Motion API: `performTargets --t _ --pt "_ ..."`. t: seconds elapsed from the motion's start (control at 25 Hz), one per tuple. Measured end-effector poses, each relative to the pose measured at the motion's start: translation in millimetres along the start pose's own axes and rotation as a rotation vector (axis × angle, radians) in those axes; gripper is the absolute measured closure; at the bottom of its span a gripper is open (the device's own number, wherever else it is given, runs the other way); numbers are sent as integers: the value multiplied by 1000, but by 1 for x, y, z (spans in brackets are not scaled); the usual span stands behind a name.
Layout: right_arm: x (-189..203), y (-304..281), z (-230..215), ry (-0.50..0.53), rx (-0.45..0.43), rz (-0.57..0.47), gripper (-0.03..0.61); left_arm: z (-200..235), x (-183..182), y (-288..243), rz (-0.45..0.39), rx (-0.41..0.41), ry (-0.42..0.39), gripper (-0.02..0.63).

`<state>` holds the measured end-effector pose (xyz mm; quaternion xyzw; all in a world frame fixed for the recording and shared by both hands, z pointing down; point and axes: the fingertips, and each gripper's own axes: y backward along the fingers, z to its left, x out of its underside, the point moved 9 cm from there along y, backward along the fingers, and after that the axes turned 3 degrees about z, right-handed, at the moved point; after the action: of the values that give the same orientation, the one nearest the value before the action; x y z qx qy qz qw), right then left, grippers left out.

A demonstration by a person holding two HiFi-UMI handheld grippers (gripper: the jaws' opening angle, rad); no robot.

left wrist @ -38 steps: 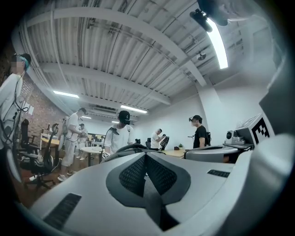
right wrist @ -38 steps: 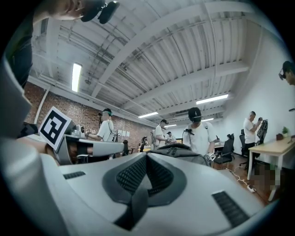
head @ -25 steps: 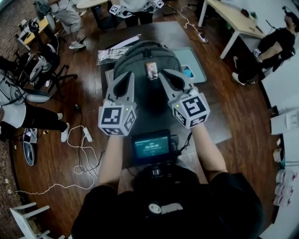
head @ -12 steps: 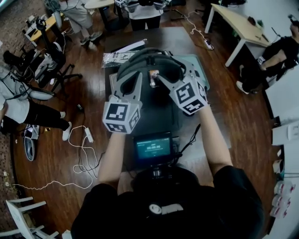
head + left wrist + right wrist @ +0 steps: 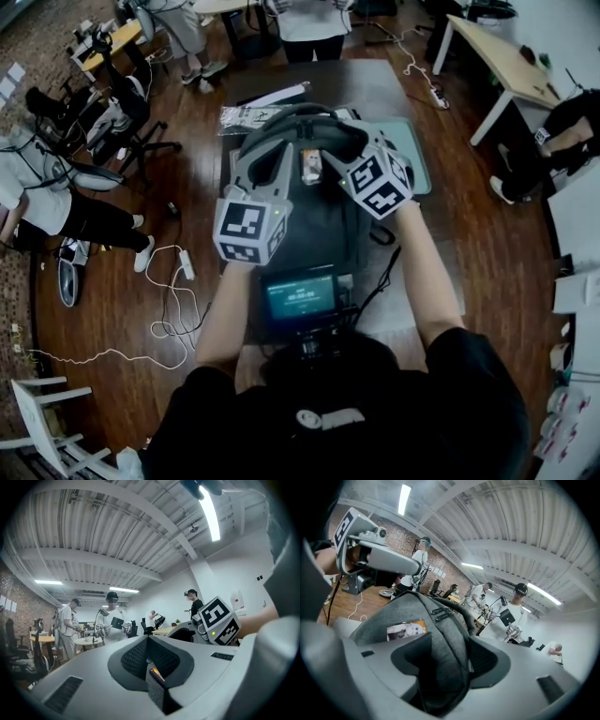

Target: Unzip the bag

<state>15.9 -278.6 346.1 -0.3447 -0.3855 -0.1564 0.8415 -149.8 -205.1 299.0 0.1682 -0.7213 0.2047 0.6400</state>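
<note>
Looking from head view: bag [image 5: 314, 202] lies on desk [image 5: 375, 84]; left gripper [image 5: 284, 155] and right gripper [image 5: 349, 145] are over its top; approach step, I judge.
Left gripper view: jaws pressed together, empty.
Right gripper view: jaws spread wide, just closing slightly; bag's top fold sits between, unclamped; next move probably needs pinching a zipper pull [image 5: 439, 614].

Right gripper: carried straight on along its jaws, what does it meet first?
The grey backpack. The right gripper has just been opening its jaws, and the bag's fabric already sits between them, apparently ungripped, so contact looks almost immediate.
</note>
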Motion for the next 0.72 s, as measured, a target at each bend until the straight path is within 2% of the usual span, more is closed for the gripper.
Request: performTargets --t 0.12,0.24,0.28,0.4,0.52,0.6,0.72 --pt "-3 0 -2 -26 -13 -20 385 6 -1 -6 21 -24 -109 614" --pt "-7 10 -3 -74 -17 -41 450 3 2 -15 70 15 -247 571" --pt "-8 12 -2 -77 -18 -43 457 2 4 -18 97 30 -294 528" --pt "-11 13 0 -77 -24 -49 463 -2 11 -29 179 31 -459 460" --pt "-12 17 2 -74 -23 -52 463 -2 14 -37 233 -27 -619 460" --pt "-12 19 4 -70 -17 -52 463 -3 20 -41 271 -26 -681 459" --pt "-12 23 7 -69 -17 -57 463 -5 24 -43 296 -13 -719 459"
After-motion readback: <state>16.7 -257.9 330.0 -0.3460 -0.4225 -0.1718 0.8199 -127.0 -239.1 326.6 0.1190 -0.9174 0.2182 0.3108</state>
